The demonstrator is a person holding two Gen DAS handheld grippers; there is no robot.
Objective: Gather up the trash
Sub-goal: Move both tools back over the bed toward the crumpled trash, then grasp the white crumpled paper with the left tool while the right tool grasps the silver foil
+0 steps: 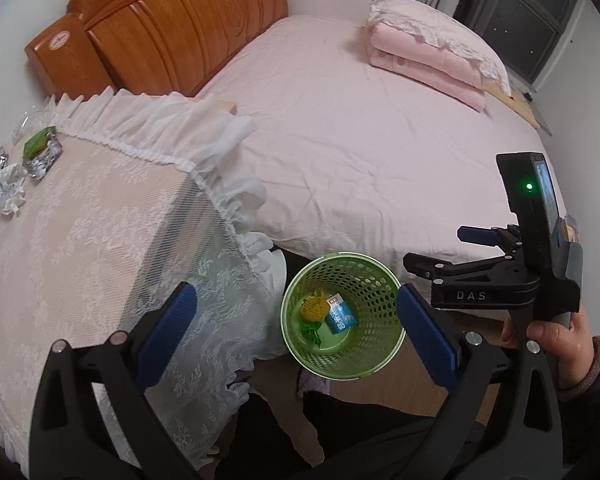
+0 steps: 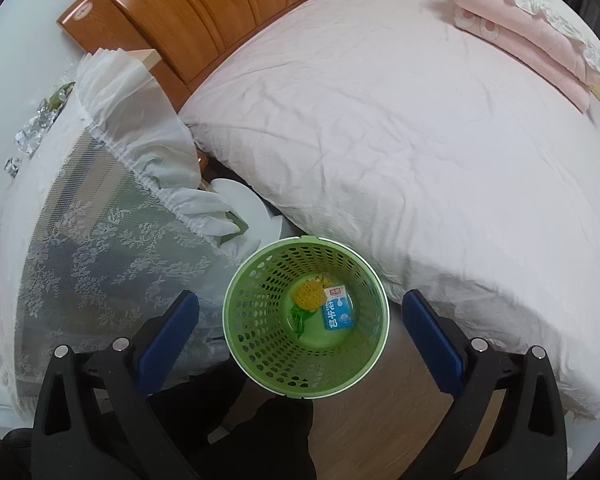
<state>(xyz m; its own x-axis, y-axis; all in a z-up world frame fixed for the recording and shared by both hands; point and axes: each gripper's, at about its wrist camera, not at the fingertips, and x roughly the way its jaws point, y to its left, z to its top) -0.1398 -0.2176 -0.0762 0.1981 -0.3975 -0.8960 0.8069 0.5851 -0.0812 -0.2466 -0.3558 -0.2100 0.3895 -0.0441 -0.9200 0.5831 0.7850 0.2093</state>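
Trash already collected, a blue-and-white carton (image 2: 339, 309), a yellow foam net (image 2: 307, 295) and a green wrapper (image 2: 300, 317), lies at the bottom of the green perforated basket (image 2: 260, 280) on the floor between the lace-covered nightstand (image 1: 100, 220) and the pink bed (image 1: 360, 160). We see the carton flat on its side, its long axis running roughly toward the bed; the print on it is too small for us to read. More litter sits at the nightstand's far left: a crumpled tissue (image 1: 5, 194), foil scraps (image 1: 44, 158) and a green packet (image 1: 38, 142), partly cut off by the lens edge. Something white under the bed's edge beside the basket is half hidden by lace. We hold the left gripper (image 1: 296, 330) above the basket's near rim, tongs spread wide and gripping nothing. The right gripper (image 2: 300, 330) hangs directly over the basket mouth, pointing down, equally wide apart and empty, its handle clasped in our right hand (image 1: 556, 336).
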